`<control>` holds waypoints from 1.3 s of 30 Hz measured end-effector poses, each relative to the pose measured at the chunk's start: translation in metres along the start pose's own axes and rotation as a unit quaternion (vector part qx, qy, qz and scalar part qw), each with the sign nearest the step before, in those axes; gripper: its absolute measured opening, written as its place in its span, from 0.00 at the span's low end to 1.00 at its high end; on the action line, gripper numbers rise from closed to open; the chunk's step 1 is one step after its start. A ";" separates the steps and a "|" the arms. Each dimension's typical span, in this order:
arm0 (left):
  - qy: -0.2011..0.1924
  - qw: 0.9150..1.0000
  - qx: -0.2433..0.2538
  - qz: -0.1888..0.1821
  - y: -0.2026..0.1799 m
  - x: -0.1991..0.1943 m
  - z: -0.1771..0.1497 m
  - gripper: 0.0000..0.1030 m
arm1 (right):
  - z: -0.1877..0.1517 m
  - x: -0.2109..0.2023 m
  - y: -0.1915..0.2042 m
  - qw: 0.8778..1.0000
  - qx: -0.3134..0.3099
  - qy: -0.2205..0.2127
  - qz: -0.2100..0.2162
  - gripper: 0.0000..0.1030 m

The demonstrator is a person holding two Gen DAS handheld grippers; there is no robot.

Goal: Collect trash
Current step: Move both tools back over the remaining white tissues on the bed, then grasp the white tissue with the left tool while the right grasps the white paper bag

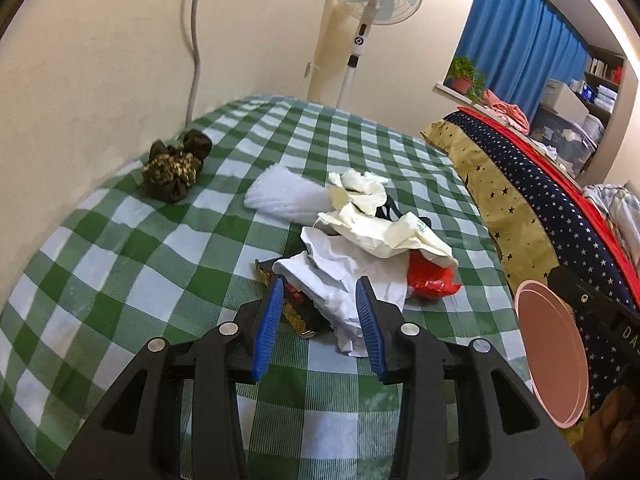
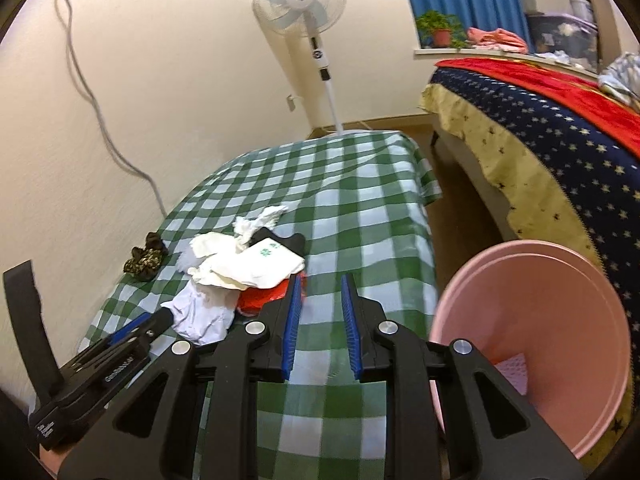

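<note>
Left wrist view: the left tool (image 1: 320, 304) sits low in the centre of the frame, its blue pads (image 1: 267, 330) set moderately apart and framing the near edge of the trash pile (image 1: 360, 248) without pressing on anything. Between them lie a crumpled white paper (image 1: 340, 280) and a dark patterned wrapper (image 1: 298, 314). The pile sits in the middle of the frame on the green checked worktop (image 1: 140, 280); it is loose and light-looking, with a cream plastic bag (image 1: 384, 232) on top, a red plastic bag (image 1: 432, 280) at its right and a white fluffy piece (image 1: 280, 196) behind. A dark camouflage cloth bundle (image 1: 176, 168) lies apart at upper left. The pink bin (image 1: 552, 360) shows at the right edge.

Right wrist view: the right tool (image 2: 320, 300) stands at lower centre with its pads narrowly apart and nothing between them, its left finger just beside the red bag. The left tool appears at lower left, its tip at the white paper. The pink bin fills the lower right, beside the worktop and seemingly almost empty.

The step in hand looks like the approach to a first pick. The next move probably calls for pushing the left tool a little deeper over the paper and closing, then carrying it right to the bin
</note>
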State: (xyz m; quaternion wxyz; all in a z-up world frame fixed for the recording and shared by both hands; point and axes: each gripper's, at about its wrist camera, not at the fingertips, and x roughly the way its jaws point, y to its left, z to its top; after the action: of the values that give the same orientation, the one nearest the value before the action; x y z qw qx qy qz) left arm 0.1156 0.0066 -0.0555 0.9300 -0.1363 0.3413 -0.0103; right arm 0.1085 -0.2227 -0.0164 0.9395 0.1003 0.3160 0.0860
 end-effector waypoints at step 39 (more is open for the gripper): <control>0.015 0.999 -0.025 0.032 0.024 0.007 0.007 0.18 | -0.017 0.073 0.097 0.965 -0.257 0.038 0.029 0.53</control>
State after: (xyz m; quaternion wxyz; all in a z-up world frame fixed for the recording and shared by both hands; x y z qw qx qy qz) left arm 0.1237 0.0304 -0.0604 0.9210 -0.1482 0.3593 0.0258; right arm 0.1460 -0.1100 -0.0482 0.9180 -0.1384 0.3159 0.1956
